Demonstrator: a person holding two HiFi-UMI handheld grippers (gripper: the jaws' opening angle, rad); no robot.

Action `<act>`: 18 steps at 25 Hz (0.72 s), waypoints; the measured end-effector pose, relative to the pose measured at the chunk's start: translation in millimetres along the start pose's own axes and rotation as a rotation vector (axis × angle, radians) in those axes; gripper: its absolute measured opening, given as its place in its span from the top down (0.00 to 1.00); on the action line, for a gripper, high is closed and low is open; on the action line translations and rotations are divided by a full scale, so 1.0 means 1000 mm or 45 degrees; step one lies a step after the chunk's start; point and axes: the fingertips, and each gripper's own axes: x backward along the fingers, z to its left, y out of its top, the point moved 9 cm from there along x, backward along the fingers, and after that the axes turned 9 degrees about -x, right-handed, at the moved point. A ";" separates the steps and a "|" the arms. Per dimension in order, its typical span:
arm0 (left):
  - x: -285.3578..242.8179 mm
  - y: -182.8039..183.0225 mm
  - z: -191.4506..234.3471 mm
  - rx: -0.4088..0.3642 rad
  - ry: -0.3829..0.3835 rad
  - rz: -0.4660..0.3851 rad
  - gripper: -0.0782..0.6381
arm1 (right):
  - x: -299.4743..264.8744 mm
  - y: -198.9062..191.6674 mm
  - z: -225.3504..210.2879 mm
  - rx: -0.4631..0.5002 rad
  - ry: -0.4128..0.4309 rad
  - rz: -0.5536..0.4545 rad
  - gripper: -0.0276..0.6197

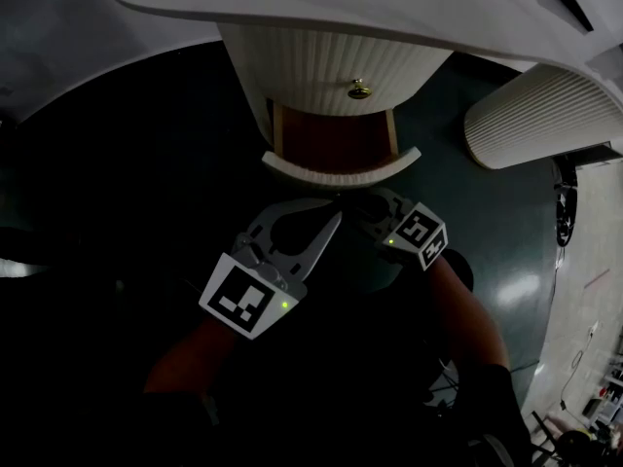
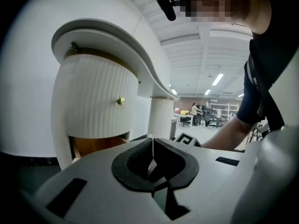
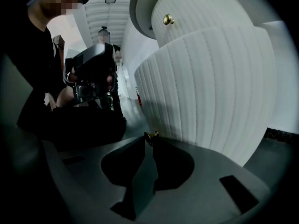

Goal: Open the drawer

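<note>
A white ribbed cabinet (image 1: 331, 61) stands under a white tabletop. Its upper drawer carries a brass knob (image 1: 359, 89) and sits flush. The lower drawer (image 1: 341, 171) is pulled out, and its wooden inside (image 1: 336, 136) shows. My right gripper (image 1: 363, 202) reaches the lower drawer's curved front (image 3: 210, 87); in the right gripper view its jaws (image 3: 151, 139) are shut on that drawer's small brass knob (image 3: 151, 135). My left gripper (image 1: 334, 222) hangs just left of it and short of the drawer front. It (image 2: 152, 143) is shut, with nothing between the jaws.
The tabletop (image 1: 341, 8) overhangs the cabinet. A second ribbed white column (image 1: 545, 115) stands to the right. The floor around is dark and glossy. Desks and several people (image 2: 205, 112) are far off in the left gripper view.
</note>
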 end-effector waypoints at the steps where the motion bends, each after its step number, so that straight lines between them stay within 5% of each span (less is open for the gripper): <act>1: 0.002 -0.001 -0.001 0.042 0.011 -0.014 0.87 | 0.001 -0.002 0.004 -0.008 -0.009 0.000 0.90; 11: 0.024 0.015 -0.001 0.190 0.050 -0.060 0.87 | 0.021 -0.029 0.051 -0.043 0.019 0.009 0.90; 18: 0.028 0.012 0.003 0.126 0.039 0.023 0.87 | 0.033 -0.032 0.066 0.006 0.036 0.080 0.90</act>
